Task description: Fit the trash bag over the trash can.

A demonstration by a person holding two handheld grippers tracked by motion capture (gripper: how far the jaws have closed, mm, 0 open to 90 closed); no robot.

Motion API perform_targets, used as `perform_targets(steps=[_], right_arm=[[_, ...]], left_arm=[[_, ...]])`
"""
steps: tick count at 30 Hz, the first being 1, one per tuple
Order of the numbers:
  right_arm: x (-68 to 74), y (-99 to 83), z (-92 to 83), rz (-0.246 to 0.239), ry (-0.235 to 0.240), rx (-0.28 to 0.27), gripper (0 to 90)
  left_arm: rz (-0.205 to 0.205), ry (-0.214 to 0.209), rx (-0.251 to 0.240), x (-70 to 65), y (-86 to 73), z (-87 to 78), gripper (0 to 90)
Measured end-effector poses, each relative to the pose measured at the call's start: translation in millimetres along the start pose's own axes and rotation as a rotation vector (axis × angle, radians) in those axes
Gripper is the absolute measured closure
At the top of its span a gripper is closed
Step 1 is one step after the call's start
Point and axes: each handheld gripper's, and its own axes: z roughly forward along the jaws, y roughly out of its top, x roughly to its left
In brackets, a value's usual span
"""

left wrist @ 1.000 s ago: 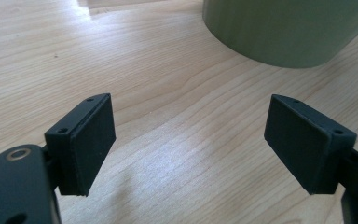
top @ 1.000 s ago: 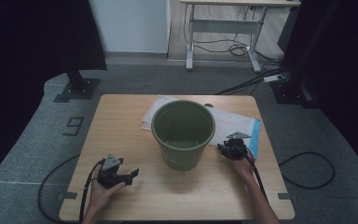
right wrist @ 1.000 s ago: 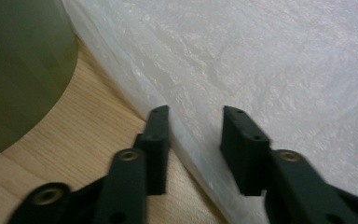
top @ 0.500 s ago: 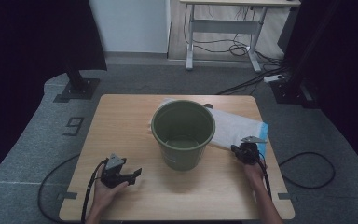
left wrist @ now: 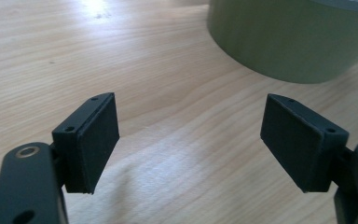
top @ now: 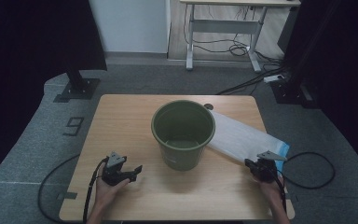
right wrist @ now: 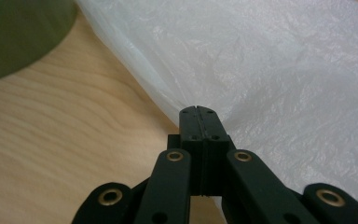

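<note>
At table's right edge, plastic bag edge pinched between right gripper fingers

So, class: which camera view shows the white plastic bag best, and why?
The right gripper view: the white plastic bag lies close up, wrinkles clear, with the right tool shut on its edge. The high view shows the bag whole but small, lying flat behind the green bucket.
</note>
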Motion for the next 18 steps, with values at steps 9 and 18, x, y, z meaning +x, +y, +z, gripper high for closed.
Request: perform_targets(steps=[9, 18], right_arm=[[1.5, -19.6, -26.1, 0.038, -0.061, 0.03, 88.0], [34.5, 23.4, 6.8, -0.063, 0.043, -0.049, 53.9]], left_arm=[[-0.064, 0.024, -0.025, 4.3, -1.4, -0.4, 20.2], [-0.083, 0.01, -0.024, 4.0, -3.2, -3.0, 20.1]])
